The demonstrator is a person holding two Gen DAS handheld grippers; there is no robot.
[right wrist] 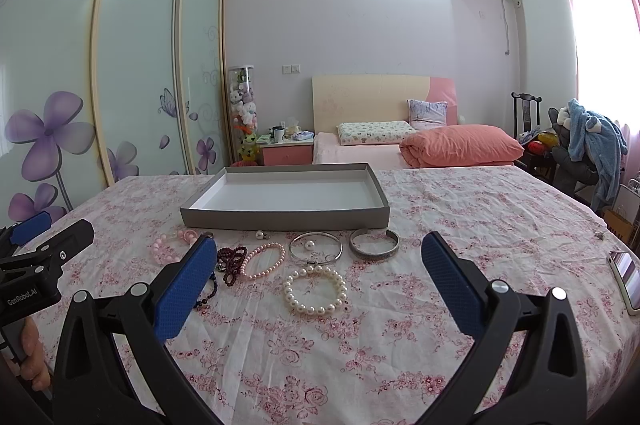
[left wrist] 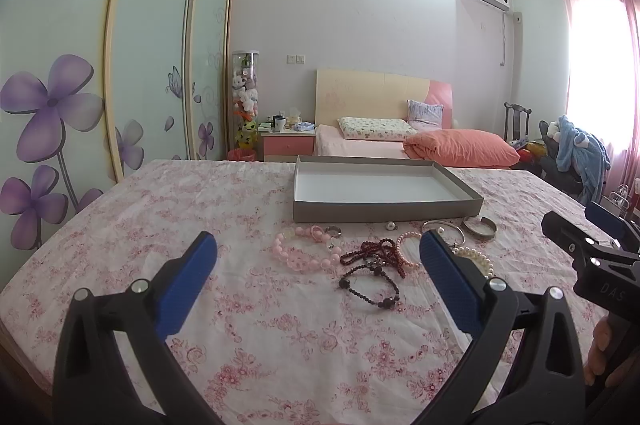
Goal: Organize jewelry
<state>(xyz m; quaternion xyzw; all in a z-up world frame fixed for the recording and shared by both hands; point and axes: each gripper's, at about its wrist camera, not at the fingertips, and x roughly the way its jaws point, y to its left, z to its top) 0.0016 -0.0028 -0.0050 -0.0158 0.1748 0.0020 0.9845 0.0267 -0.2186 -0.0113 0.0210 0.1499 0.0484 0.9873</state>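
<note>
An empty grey tray (left wrist: pixel 384 205) (right wrist: pixel 280 217) sits on the flowered tablecloth. In front of it lie several bracelets: a pale pink bead one (left wrist: pixel 304 257), a dark red bead one (left wrist: pixel 374 252), a black bead one (left wrist: pixel 370 287), a small pink pearl one (right wrist: pixel 264 261), a white pearl one (right wrist: pixel 315 291), a thin silver bangle (right wrist: pixel 316 247), a wide silver cuff (right wrist: pixel 374 244) and loose pearl beads (right wrist: pixel 261 234). My left gripper (left wrist: pixel 318 257) is open, above the cloth near the pink and dark beads. My right gripper (right wrist: pixel 318 261) is open, near the pearls.
A phone (right wrist: pixel 626 279) lies at the table's right edge. Beyond the table are a bed with an orange quilt (right wrist: pixel 460 145), a pink nightstand (right wrist: pixel 286 149), sliding wardrobe doors (left wrist: pixel 152 57) at left and a chair with clothes (right wrist: pixel 588 141) at right.
</note>
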